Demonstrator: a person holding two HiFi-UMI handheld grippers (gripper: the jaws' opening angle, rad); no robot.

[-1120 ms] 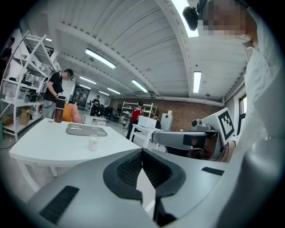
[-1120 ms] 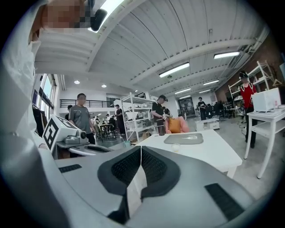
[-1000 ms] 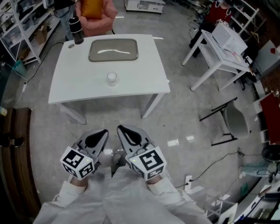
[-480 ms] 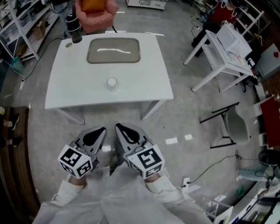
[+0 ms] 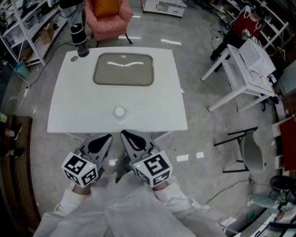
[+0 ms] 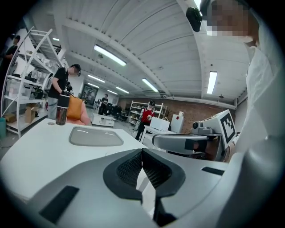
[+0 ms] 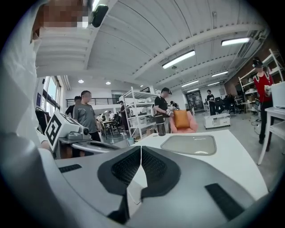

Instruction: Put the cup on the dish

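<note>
A small white cup (image 5: 120, 111) stands upright near the front edge of the white table (image 5: 69, 106). Behind it lies the grey rectangular dish (image 5: 123, 69), which also shows in the left gripper view as the dish (image 6: 95, 136) and in the right gripper view as the dish (image 7: 189, 144). My left gripper (image 5: 109, 138) and right gripper (image 5: 125, 134) hang side by side just short of the table's front edge, both shut with nothing in them. The shut jaws show in both gripper views, left gripper (image 6: 142, 152) and right gripper (image 7: 140, 149). Those views hide the cup.
A dark bottle (image 5: 79, 34) stands at the table's far left corner, with a pink armchair (image 5: 108, 14) behind it. A white side table (image 5: 249, 60) and a grey chair (image 5: 252, 139) stand to the right, shelving (image 5: 23, 28) to the left. Several people stand in the background.
The table has come closer to me and now sits right in front of the grippers. Both grippers stay shut and side by side.
</note>
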